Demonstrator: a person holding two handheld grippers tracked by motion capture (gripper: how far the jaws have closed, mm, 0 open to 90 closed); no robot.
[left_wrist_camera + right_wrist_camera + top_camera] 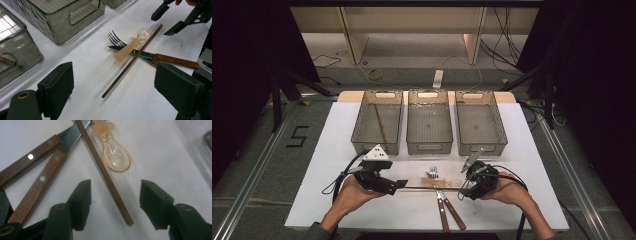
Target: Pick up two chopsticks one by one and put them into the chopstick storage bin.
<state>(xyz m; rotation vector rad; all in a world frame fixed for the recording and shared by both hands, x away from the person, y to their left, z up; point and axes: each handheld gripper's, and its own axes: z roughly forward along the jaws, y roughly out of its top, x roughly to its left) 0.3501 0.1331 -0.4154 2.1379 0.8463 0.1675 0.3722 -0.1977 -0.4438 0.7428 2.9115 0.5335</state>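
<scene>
Chopstick [105, 173] lies between R tongs [115, 203], half open, no grip yet; L tongs [113, 92] wide open, empty; sorting barely begun.

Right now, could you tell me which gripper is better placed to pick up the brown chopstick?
Probably the right gripper: the chopstick end already lies between its open jaws. The left gripper is open too, but its jaws sit short of the other end.

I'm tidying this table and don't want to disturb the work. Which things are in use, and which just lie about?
In use:
- thin brown wooden chopstick, its end between the open right gripper jaws
- left gripper, open, facing its other end

Lying about:
- translucent orange plastic spoon
- steel fork
- wooden-handled knives
- three grey mesh bins
</scene>
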